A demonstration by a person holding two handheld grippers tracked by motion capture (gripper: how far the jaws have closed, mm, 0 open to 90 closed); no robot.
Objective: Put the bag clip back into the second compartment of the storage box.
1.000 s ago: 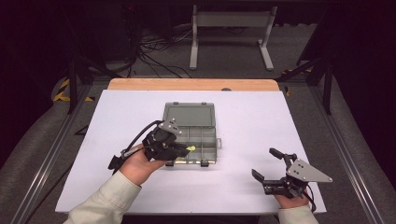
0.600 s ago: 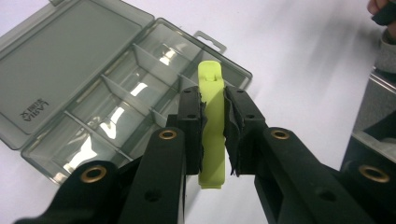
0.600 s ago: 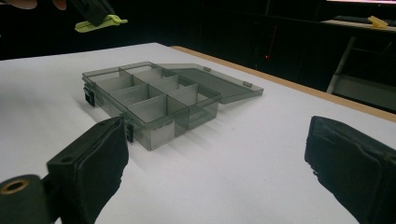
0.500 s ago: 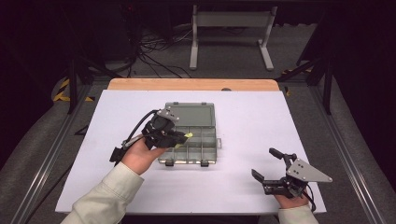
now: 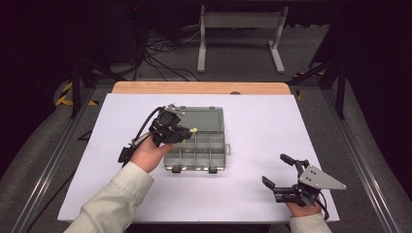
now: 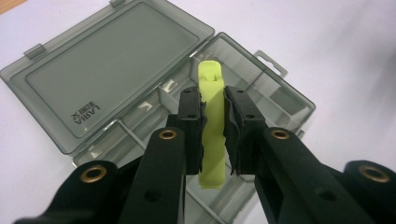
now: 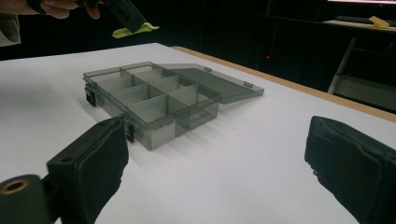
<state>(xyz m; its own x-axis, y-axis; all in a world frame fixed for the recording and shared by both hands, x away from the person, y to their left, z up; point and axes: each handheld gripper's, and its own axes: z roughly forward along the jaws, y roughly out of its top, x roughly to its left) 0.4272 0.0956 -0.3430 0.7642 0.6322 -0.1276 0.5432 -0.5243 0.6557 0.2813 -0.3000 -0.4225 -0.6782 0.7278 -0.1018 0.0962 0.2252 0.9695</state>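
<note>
The white counter (image 5: 252, 121) carries a smoky grey box (image 5: 199, 148), its lid lying flat open behind the divided tray. My left claw (image 6: 214, 126) hangs above the tray, jaws pinched on a yellow-green clip (image 6: 211, 121), which looks clear of the compartments, though I cannot be sure from here. My right claw (image 5: 284, 177) sits near the counter's front right, well apart from the box, jaws spread wide around nothing.
</note>
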